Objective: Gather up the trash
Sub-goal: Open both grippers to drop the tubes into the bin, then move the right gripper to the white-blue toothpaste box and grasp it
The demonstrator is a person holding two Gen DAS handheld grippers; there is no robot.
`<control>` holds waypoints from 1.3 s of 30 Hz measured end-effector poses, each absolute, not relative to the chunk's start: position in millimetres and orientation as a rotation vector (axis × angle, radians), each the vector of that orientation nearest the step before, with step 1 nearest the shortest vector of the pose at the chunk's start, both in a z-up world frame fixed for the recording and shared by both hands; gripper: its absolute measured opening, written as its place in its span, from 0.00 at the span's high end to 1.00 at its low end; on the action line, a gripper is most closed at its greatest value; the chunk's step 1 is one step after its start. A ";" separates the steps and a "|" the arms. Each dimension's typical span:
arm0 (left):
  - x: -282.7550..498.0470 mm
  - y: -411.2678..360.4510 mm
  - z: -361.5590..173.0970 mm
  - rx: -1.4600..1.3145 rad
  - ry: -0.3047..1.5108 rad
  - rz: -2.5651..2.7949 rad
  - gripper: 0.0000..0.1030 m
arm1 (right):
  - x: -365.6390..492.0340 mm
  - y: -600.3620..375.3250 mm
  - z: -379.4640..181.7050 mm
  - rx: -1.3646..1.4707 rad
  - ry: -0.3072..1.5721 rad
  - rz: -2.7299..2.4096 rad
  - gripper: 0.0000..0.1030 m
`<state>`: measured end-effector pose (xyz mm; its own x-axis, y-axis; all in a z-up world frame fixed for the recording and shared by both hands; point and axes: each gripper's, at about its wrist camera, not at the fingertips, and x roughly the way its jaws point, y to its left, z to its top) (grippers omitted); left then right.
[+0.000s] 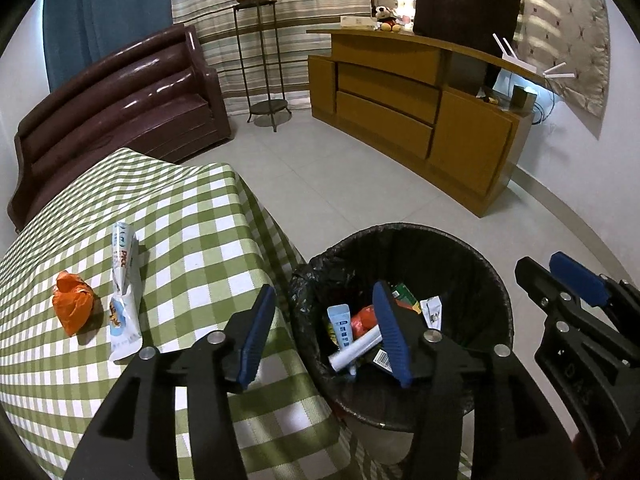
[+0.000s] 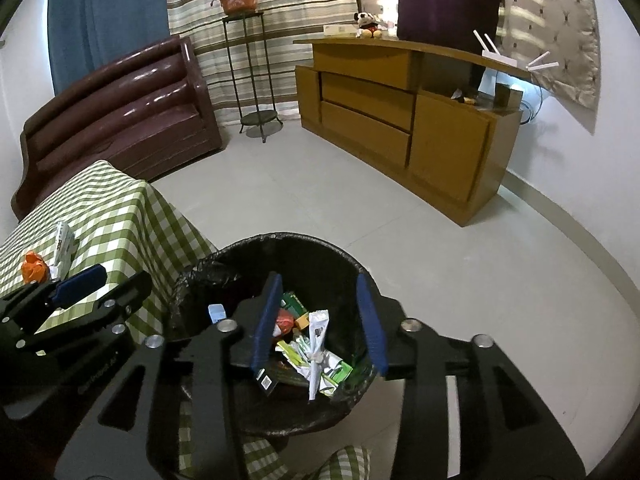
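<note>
Landmark: black-lined bin [image 1: 404, 236], standing on the tiled floor just beside the corner of the checked table [image 1: 188, 216].

Left gripper [image 1: 326, 336]: jaws spread wide, nothing between the blue pads. 1 pad sits over the table edge, the other over the bin mouth. Right gripper [image 2: 320, 320]: jaws also spread, empty, both pads over the bin mouth.

Trash left on the table, 2 items:
- White and blue wrapper [image 1: 124, 292], flat on the cloth on the side of the bin where the table stands. Long axis runs from the near table edge toward the brown sofa [image 1: 120, 108]; the narrow crimped end points away toward the sofa, the wider end toward the camera.
- Orange crumpled bag [image 1: 72, 304], just beside the wrapper, on its far side from the bin. No clear long axis.

Inside the bin, left wrist view: a white tube [image 1: 356, 350] lying slanted, a light blue packet [image 1: 342, 326], something orange-red, a green carton. The left gripper's pad covers part of the pile. Right wrist view shows a long white sachet [image 2: 318, 344] and green-white wrappers; printing too small to read.

Bin base is cut off by gripper bodies in both views. In the right wrist view the left gripper partly covers the orange bag and wrapper.
</note>
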<state>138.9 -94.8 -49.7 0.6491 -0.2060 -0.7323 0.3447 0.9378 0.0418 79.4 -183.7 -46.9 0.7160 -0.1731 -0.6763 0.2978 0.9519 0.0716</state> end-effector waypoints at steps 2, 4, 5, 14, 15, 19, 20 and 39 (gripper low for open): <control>137.7 -91.8 -47.8 0.177 0.805 -0.313 0.49 | 78.9 -182.3 -44.9 0.179 0.725 -0.261 0.55; 135.2 -86.5 -45.9 0.166 0.806 -0.310 0.48 | 77.8 -180.3 -42.5 0.175 0.719 -0.257 0.50; 133.4 -83.2 -45.4 0.163 0.806 -0.309 0.47 | 78.1 -179.6 -41.2 0.172 0.718 -0.255 0.49; 119.1 -42.3 -37.2 0.133 0.802 -0.258 0.45 | 75.5 -159.4 -33.2 0.148 0.714 -0.222 0.45; 117.4 -34.8 -36.2 0.129 0.800 -0.246 0.43 | 75.3 -154.8 -32.4 0.143 0.714 -0.213 0.46; 112.2 -3.5 -31.8 0.101 0.800 -0.191 0.43 | 75.4 -134.0 -29.4 0.117 0.716 -0.173 0.45; 110.9 3.0 -30.7 0.094 0.800 -0.180 0.42 | 75.1 -128.6 -28.6 0.112 0.716 -0.164 0.45; 98.5 160.8 -32.8 -0.020 0.811 0.086 0.39 | 118.9 -1.3 -19.9 0.020 0.750 0.066 0.46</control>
